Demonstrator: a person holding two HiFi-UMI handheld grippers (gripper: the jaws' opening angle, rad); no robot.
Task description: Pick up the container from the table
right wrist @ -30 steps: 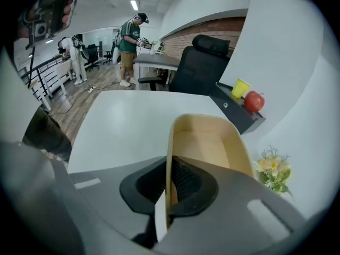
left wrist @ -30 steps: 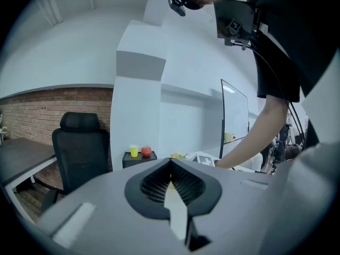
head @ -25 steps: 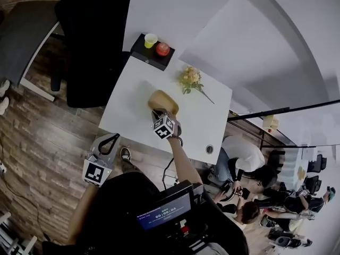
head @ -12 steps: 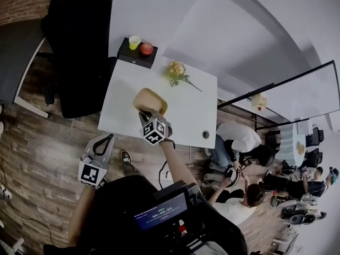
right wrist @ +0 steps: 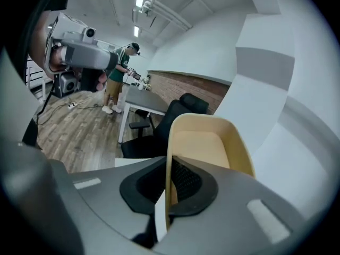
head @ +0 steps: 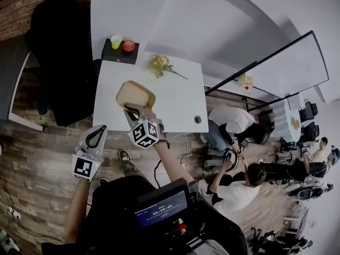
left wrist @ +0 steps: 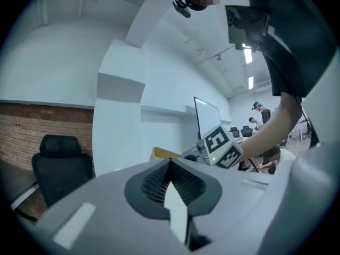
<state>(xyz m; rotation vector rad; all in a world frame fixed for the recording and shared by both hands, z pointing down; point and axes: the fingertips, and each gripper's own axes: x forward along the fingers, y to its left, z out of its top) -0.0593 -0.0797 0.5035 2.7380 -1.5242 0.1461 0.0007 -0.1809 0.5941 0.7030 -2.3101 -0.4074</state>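
The tan container (head: 135,93) is a shallow oval tub, held over the near part of the white table (head: 172,102). My right gripper (head: 129,109) is shut on its near rim. In the right gripper view the rim of the container (right wrist: 204,142) stands edge-on between the pads of the right gripper (right wrist: 166,193), with the tub tilted up against the wall. My left gripper (head: 101,127) hangs shut and holding nothing off the table's near left corner. The left gripper (left wrist: 170,166) looks level toward the container (left wrist: 161,154).
A black box (head: 119,53) at the table's far edge carries a yellow cup (head: 116,41) and a red apple (head: 128,45). A flower sprig (head: 161,65) lies behind the container. A black office chair (head: 58,52) stands left. People (head: 234,132) sit on the floor at right.
My right gripper has risen with the container in its grip, away from the tabletop. The left gripper has come up a little. The head view has swung, so the table sits further left.
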